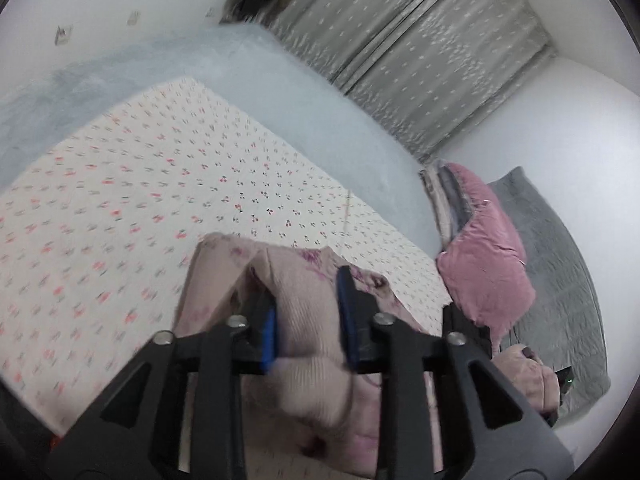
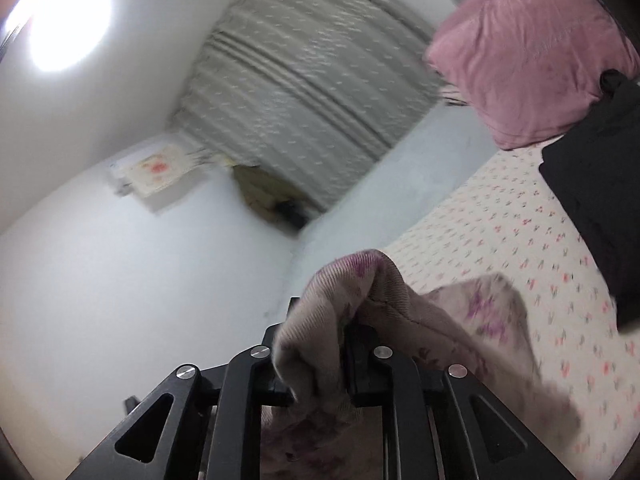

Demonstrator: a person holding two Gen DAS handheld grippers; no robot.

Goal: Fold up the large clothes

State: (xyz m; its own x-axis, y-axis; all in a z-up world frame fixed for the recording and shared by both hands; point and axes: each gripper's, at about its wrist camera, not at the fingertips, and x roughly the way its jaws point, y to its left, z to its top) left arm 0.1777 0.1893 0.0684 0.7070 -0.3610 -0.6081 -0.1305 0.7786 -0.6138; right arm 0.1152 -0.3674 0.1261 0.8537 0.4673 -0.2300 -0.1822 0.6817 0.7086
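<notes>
A beige garment with purple flowers is bunched between the blue pads of my left gripper, which is shut on it above the bed. The same garment drapes over my right gripper, which is shut on a fold of it, raised above the bed. The cloth hangs down to the right over the sheet in the right wrist view. The fingertips of both grippers are mostly hidden by fabric.
The bed has a cream sheet with a cherry print. A pink pillow and a grey quilt lie at its head. A black garment lies on the bed. Grey curtains and white walls surround it.
</notes>
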